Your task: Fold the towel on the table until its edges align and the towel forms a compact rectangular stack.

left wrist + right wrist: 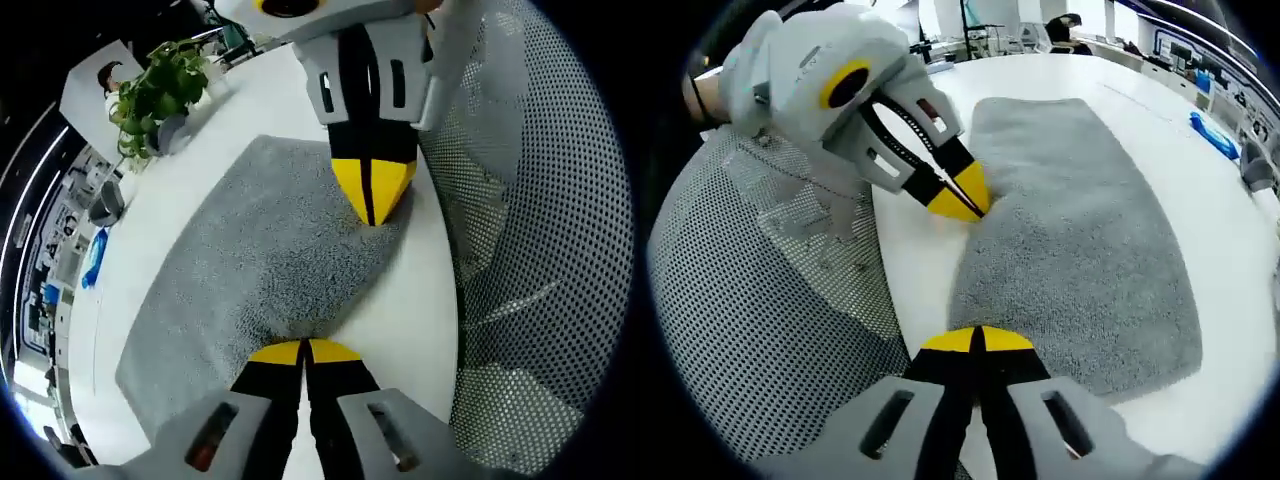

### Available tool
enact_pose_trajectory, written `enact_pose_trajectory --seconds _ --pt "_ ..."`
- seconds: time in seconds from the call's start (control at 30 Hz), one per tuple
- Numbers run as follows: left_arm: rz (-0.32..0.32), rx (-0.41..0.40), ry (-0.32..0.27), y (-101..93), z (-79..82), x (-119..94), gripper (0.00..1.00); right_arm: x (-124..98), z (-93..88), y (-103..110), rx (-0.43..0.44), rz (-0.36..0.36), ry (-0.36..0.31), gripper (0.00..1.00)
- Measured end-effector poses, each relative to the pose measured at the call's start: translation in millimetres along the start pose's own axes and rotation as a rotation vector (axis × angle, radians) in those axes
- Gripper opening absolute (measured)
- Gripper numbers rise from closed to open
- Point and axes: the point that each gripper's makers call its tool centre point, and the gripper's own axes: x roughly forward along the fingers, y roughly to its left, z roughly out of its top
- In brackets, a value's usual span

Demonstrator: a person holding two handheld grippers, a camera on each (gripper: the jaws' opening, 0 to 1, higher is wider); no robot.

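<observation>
Towel [260, 260] lies flat on the white table [250, 100]; no legible writing on it. Your left gripper [303, 349] and right gripper [976, 340] each pinch its near edge, jaws closed.

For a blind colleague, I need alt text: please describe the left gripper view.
A grey terry-cloth towel lies flat on a white table, gripped at its near edge by the left gripper, jaws shut, and at its far edge by the right gripper. A green potted plant stands beyond; a grey mesh chair back is alongside.

A potted plant [155, 95] stands near a blue packet [94, 256]; a mesh chair [535, 230] sits alongside.
</observation>
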Motion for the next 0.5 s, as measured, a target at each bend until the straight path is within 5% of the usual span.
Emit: enact_pose_trajectory --seconds 0.27,0.33,0.37,0.4,0.43,0.47,0.5 --pt "0.024 0.028 0.0 3.2 -1.7 -0.3 0.01 6.3 10.3 17.3 -0.101 0.074 -0.022 0.0" --pt "0.025 0.012 -0.006 3.4 -1.8 -0.2 0.01 -3.0 17.7 6.9 0.084 0.064 -0.067 0.0" --pt "0.026 0.009 -0.006 3.3 -1.9 -0.2 0.01 -5.2 20.9 3.2 0.104 0.053 -0.087 0.0" --pt "0.027 0.012 -0.005 3.2 -1.6 -0.4 0.01 -18.0 35.2 -25.9 0.124 -0.07 -0.188 0.0" --pt "0.028 0.017 -0.004 3.0 -1.6 -0.4 0.01 -21.6 36.6 -34.0 0.122 -0.105 -0.202 0.0" --pt "0.029 0.02 -0.004 3.0 -1.6 -0.3 0.01 -34.7 32.8 -61.8 0.129 -0.244 -0.213 0.0" --pt "0.031 0.024 -0.005 3.0 -1.6 -0.4 0.01 -38.2 24.7 -71.8 0.123 -0.296 -0.186 0.0"
